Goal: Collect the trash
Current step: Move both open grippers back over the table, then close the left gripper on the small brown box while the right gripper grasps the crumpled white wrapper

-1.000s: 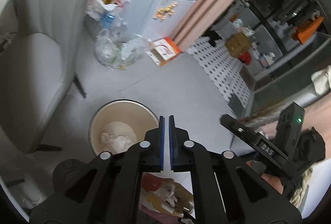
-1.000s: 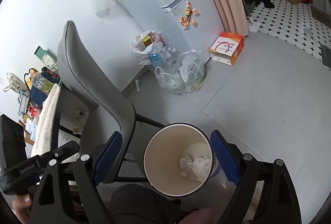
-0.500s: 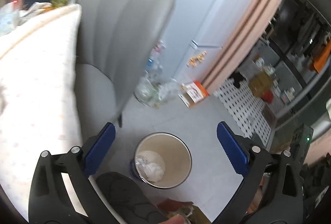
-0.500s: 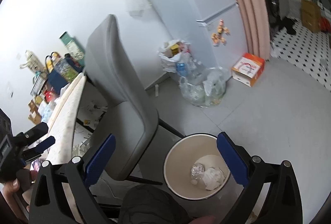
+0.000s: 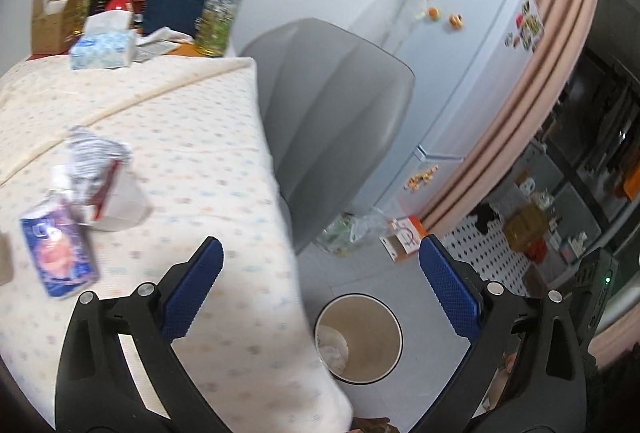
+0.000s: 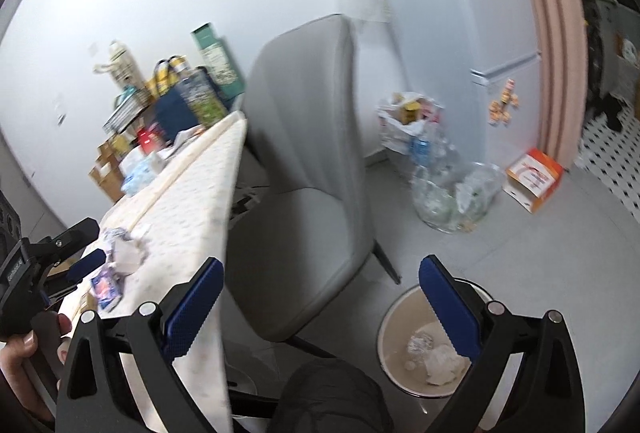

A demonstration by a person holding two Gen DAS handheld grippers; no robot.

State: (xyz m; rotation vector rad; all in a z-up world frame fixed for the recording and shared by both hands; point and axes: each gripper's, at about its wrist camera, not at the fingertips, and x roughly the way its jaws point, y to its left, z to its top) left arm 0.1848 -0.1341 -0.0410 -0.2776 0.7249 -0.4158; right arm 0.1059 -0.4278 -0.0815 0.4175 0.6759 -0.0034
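Both pairs of jaws stand wide apart with nothing between them. The left gripper (image 5: 320, 273) hangs over the edge of the bench covered in a pale dotted cloth (image 5: 192, 137); the right gripper (image 6: 320, 293) looks past the grey upholstered chair (image 6: 308, 161) toward the floor.

Judging by the round cream waste bin (image 5: 394, 349) on the grey floor just beside the bench, the job is partly done: crumpled white paper and a foil-like wad (image 6: 434, 357) already lie at its bottom. Still to be collected on the cloth are a blue-and-pink printed pouch (image 5: 60, 253), a white paper carton with a red edge (image 5: 120, 201) and a crumpled printed wrapper (image 5: 96, 153), touching one another, well to the left of the left gripper's jaws.

Motion blur softens these three, so their labels cannot be read. The bin's near side is cut off by the cloth in the left view and by a blue pad in the right. Whether more trash lies further left is hidden.
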